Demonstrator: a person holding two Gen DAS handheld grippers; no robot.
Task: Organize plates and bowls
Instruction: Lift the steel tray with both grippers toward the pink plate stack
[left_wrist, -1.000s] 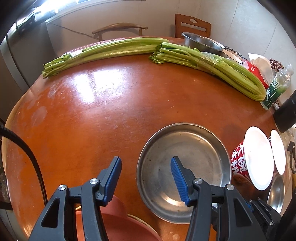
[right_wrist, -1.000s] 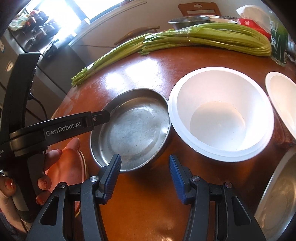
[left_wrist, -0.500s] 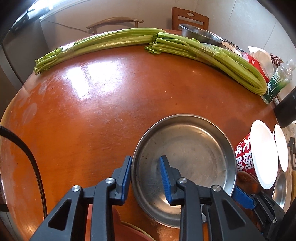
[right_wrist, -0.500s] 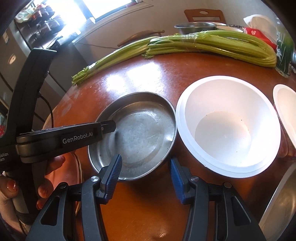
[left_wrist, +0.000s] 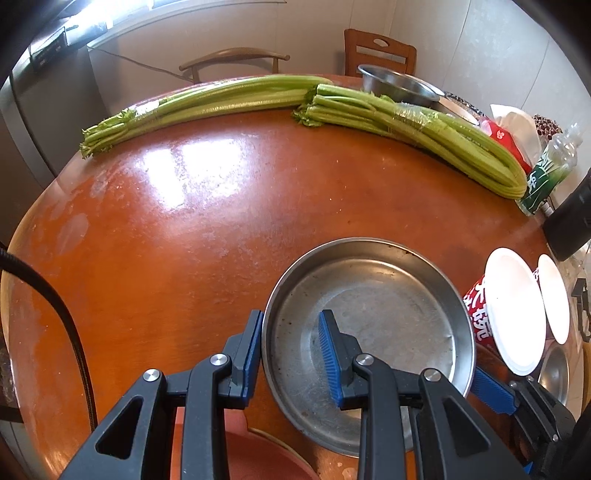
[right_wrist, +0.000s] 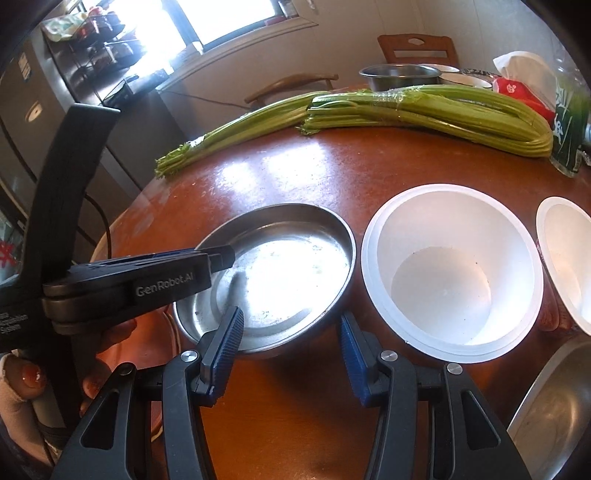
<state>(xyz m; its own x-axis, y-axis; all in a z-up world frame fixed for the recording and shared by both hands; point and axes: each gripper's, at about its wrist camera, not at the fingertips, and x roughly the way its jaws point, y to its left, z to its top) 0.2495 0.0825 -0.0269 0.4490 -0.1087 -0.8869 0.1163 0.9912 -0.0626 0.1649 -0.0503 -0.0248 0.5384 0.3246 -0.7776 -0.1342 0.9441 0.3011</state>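
Note:
A shallow steel plate sits on the round orange table; it also shows in the right wrist view. My left gripper straddles the plate's left rim, one finger outside and one inside, narrowed on it. In the right wrist view the left gripper reaches over that rim. My right gripper is open and empty just in front of the plate. A white paper bowl with red print stands right of the plate, a second one beyond it.
Two celery bunches lie across the far side of the table. A steel bowl, a tissue pack and a green bottle stand at the back right. Another steel dish is at the near right; a pink plate lies under my left gripper.
My left gripper moved forward onto the plate's left rim and narrowed from wide open. The right gripper stayed open and drew a little closer to the plate.

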